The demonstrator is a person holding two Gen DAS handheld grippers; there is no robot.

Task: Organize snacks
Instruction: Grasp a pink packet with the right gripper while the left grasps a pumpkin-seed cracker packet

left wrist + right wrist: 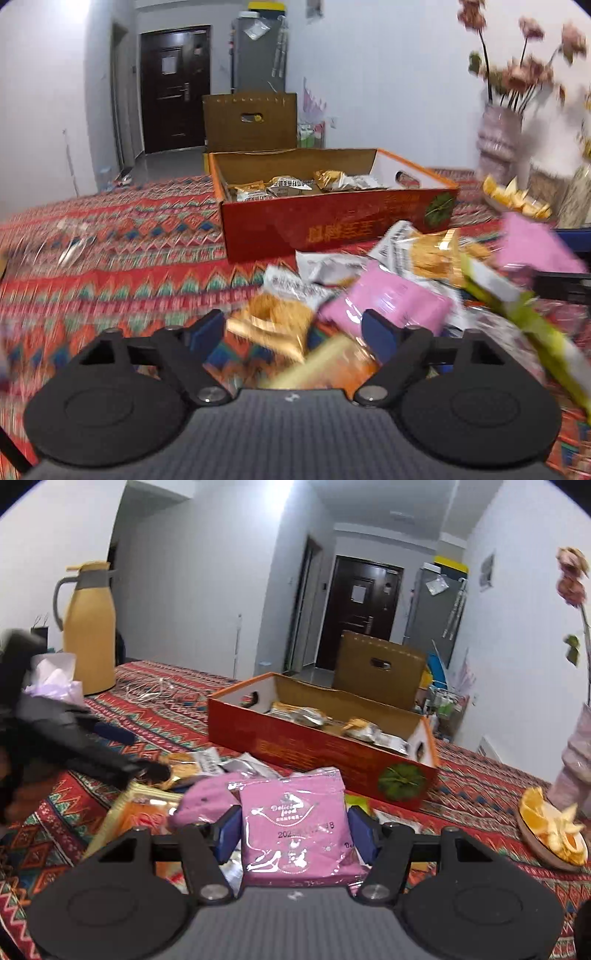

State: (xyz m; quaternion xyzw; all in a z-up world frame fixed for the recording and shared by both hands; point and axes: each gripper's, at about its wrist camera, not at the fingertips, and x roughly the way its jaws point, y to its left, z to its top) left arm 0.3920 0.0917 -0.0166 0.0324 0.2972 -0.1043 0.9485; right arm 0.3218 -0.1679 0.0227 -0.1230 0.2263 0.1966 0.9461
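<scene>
A loose heap of snack packets [369, 273] lies on the patterned tablecloth in front of an open red cardboard box [332, 225] that holds several gold and silver packets. My left gripper [293, 332] hovers open over the heap's near edge. A gold packet [273, 325] lies between its fingers, and the pads stand clear of it. My right gripper [293, 827] is shut on a pink packet [295, 812], with both blue pads against its sides, short of the red box [314, 753]. The left gripper's dark fingers [110, 764] show blurred on the left of the right wrist view.
A vase of dried flowers [498, 140] and a plate of orange slices [550, 830] stand to the right of the box. A yellow thermos jug [88, 627], tissues [51, 679] and white cables [147, 690] sit at the far left. A brown carton [251, 118] stands behind the box.
</scene>
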